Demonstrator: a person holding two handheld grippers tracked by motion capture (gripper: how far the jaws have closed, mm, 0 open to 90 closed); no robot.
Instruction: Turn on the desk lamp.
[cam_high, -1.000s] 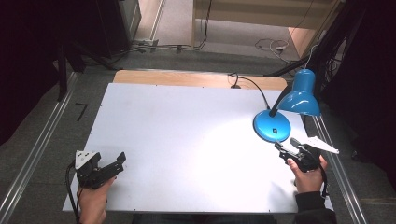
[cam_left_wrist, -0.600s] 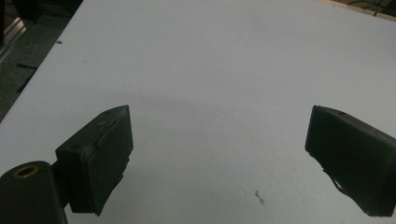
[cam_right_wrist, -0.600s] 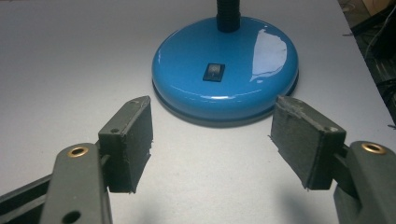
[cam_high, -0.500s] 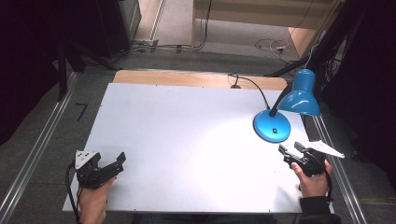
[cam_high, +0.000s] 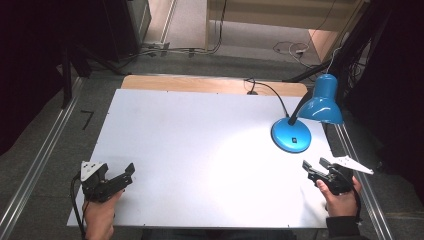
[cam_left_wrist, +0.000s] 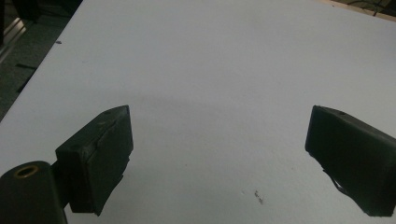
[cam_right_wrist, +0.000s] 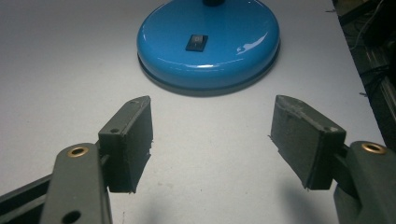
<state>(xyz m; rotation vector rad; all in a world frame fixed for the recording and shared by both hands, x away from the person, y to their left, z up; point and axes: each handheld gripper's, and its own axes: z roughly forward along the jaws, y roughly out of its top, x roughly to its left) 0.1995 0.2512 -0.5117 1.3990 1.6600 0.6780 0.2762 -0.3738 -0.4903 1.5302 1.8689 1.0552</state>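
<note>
A blue desk lamp (cam_high: 300, 122) stands at the white table's (cam_high: 200, 150) right edge, just ahead of the right gripper (cam_high: 316, 170) (jaws wide, empty), while the left gripper (cam_high: 127, 175), also agape, holds nothing.

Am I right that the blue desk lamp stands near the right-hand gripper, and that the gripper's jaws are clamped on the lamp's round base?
Not quite. The blue desk lamp does stand near the right gripper, but nothing is clamped. In the right gripper view the jaws stand wide apart with only bare white table between them, and the lamp's round base lies beyond the fingertips, untouched.
</note>
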